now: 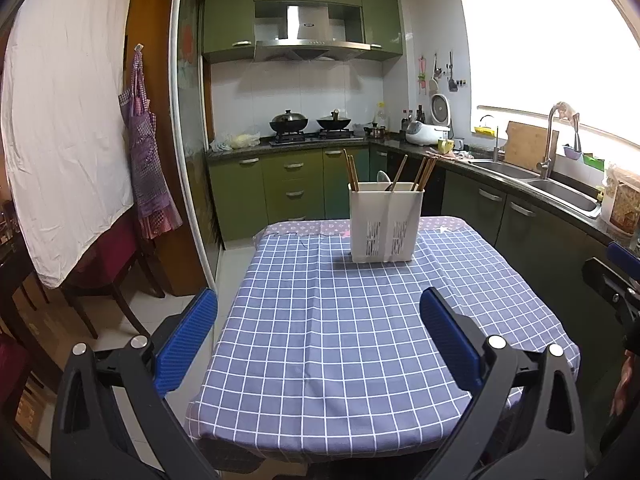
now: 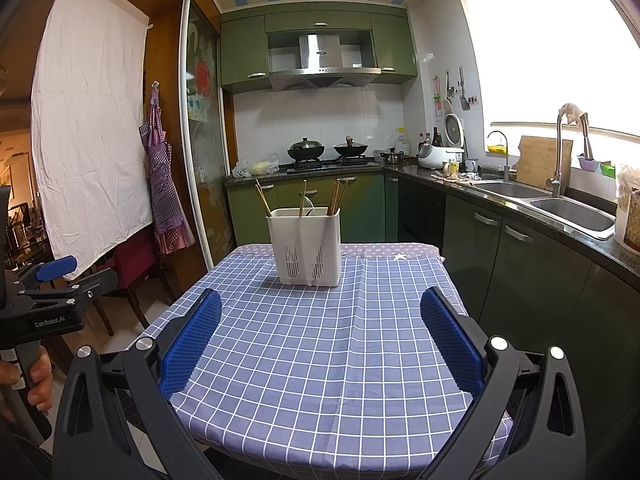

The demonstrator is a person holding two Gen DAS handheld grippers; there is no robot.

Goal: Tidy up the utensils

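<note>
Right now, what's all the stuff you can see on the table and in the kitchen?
Utensil holder: one, white, far end of table.
Chopsticks: several, brown, upright in holder.
Spoon: one, pale, in holder.
Tablecloth: one, blue checked, over table.
Woks: two, black, on stove.
Range hood: one, steel, above stove.
Rice cooker: one, white, counter corner.
Sink: one, steel, right counter.
Cutting board: one, wooden, behind sink.
Apron: one, purple, hanging left.
Left gripper: open, empty.
Right gripper: open, empty.
</note>
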